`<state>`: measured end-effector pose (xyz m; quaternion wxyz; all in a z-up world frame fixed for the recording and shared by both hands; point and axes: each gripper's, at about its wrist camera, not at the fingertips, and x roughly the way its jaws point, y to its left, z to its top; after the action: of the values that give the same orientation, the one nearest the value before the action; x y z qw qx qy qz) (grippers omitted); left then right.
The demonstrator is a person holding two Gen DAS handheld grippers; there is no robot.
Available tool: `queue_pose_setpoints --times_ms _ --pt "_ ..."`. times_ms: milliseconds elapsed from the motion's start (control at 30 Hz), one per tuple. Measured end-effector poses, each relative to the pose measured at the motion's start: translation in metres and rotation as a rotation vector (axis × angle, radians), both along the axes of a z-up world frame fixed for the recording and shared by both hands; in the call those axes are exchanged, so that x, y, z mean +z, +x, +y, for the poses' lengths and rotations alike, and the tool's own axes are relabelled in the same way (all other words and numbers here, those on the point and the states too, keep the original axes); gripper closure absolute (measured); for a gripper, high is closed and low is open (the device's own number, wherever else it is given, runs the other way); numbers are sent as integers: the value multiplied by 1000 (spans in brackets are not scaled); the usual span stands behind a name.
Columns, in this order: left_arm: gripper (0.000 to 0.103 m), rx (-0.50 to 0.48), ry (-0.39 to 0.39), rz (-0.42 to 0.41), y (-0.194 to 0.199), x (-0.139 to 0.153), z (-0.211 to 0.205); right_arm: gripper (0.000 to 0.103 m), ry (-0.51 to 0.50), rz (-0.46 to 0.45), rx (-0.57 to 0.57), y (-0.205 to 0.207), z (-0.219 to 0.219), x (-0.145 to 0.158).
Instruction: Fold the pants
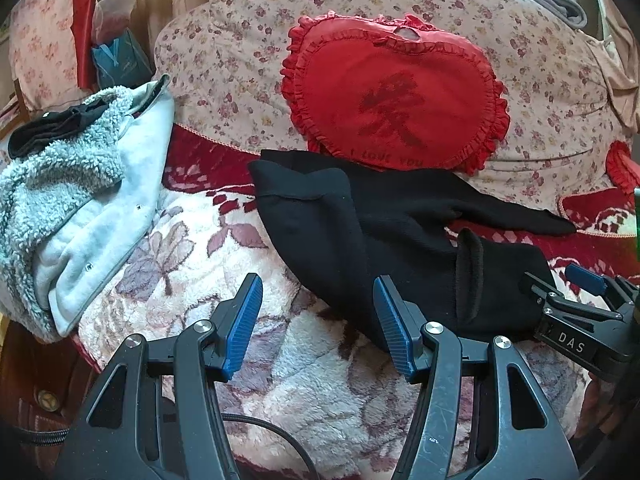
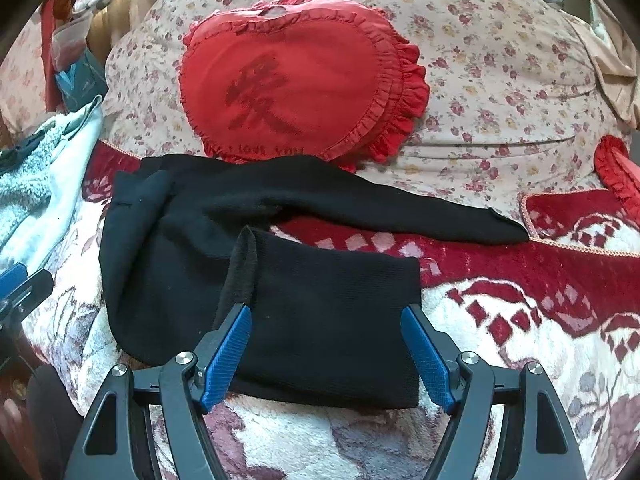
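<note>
My left gripper (image 1: 318, 320) hangs over the blanket (image 1: 192, 264) with its jaws wide apart and nothing between them; its right finger's tip overlaps the near left edge of the pants (image 1: 360, 232), though I cannot tell whether it touches. My right gripper (image 2: 326, 344) is also spread wide, its blue pads (image 2: 226, 354) set either side of the folded part of the pants (image 2: 320, 320), not pressing on the cloth. Just past its left fingertip a cuff (image 2: 243, 268) stands up from the fold.

Ahead of both grippers the pants lie dark and partly folded: one leg (image 2: 400, 212) stretches away to my right, ending well beyond the right gripper. Further ahead, touching the far edge of the pants, is a red heart pillow (image 2: 296, 80) leaning on a floral quilt (image 2: 500, 80). Off to the left of my left gripper sits a grey fleece (image 1: 68, 184), well apart from the pants.
</note>
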<state>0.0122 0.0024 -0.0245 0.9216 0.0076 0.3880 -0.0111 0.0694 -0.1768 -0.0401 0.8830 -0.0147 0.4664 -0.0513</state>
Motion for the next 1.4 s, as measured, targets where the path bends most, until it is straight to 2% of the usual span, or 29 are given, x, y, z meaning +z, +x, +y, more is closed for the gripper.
queue_pose_setpoints --times_ms 1000,1100,1300,1400 --pt "45 30 -17 31 12 -12 16 27 -3 19 79 19 30 -6" --pt "45 46 -14 32 12 -12 27 27 39 8 124 26 39 -4" --pt "45 119 -11 18 10 -9 64 27 293 28 215 66 59 -15" --pt "45 164 -12 6 10 -6 85 27 340 42 253 89 80 -25"
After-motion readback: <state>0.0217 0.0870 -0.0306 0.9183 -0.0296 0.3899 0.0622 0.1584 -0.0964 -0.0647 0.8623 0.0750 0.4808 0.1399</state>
